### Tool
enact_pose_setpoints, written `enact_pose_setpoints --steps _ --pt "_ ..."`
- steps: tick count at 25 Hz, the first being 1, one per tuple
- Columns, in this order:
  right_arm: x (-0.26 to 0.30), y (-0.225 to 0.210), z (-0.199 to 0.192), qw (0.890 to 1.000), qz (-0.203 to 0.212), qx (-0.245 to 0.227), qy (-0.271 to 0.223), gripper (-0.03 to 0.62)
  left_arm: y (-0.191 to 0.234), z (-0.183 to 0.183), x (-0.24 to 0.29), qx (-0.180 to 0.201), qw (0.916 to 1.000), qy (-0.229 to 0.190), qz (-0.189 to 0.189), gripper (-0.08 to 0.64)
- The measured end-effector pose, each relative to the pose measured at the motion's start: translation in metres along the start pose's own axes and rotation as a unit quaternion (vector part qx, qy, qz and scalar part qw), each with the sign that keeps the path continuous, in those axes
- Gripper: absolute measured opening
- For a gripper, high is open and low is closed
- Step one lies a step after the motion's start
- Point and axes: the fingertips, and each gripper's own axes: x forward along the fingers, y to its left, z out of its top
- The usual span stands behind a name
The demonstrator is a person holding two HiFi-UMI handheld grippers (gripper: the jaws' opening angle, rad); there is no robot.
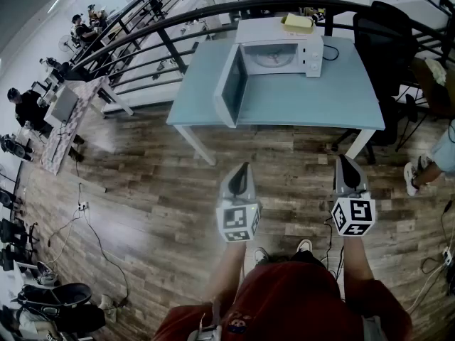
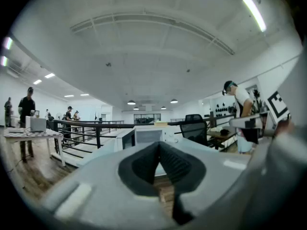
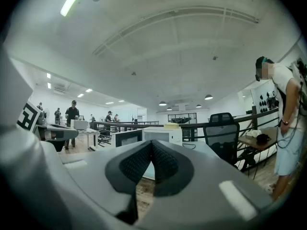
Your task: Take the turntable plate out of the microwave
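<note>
Pale-blue tabletop (image 1: 298, 101) fills the upper middle of my head view. On its far side sits the white microwave (image 1: 281, 54), with its door (image 1: 233, 87) swung wide open toward the left of the frame. Through the open front I can see the turntable plate (image 1: 272, 57), a pale round disc lying flat on the floor of the cavity. A yellowish flat thing (image 1: 297, 22) rests on top of the microwave.

Both my tools are low in the frame, over the wood-plank floor (image 1: 142, 190) and well short of the table. The left gripper (image 1: 244, 169) is at lower centre and the right gripper (image 1: 345, 160) is off to its right. Each has its marker cube toward me and its nose pointing at the table. In the left gripper view the two dark ribbed pads (image 2: 180, 166) meet at the tip with nothing between them. The right gripper view shows the same: pads (image 3: 168, 166) pressed together and empty. In both views the microwave sits centred beyond the closed tips.

A black office chair (image 1: 387, 34) stands at the table's right end, and a dark railing (image 1: 213, 13) curves behind the table. A person (image 1: 444, 151) in light shorts stands at the right edge of the frame.
</note>
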Motion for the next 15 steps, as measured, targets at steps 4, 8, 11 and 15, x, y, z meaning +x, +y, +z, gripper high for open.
enact_pose_setpoints --steps 4,8,11,15 --pt "0.0 -0.002 0.0 1.0 0.003 0.002 -0.001 0.0 -0.004 0.0 0.0 0.004 1.0 0.001 0.003 0.0" --pt "0.002 -0.009 -0.001 1.0 0.008 0.005 0.0 0.0 -0.011 0.001 0.005 0.006 1.0 0.003 0.005 0.0" --pt "0.002 -0.017 -0.002 1.0 0.009 0.007 0.0 0.0 -0.02 0.0 0.009 0.008 0.9999 0.006 0.005 0.0" --pt "0.001 -0.03 -0.004 1.0 0.009 0.016 -0.007 0.0 -0.032 -0.002 0.015 0.007 0.9999 0.008 0.007 0.0"
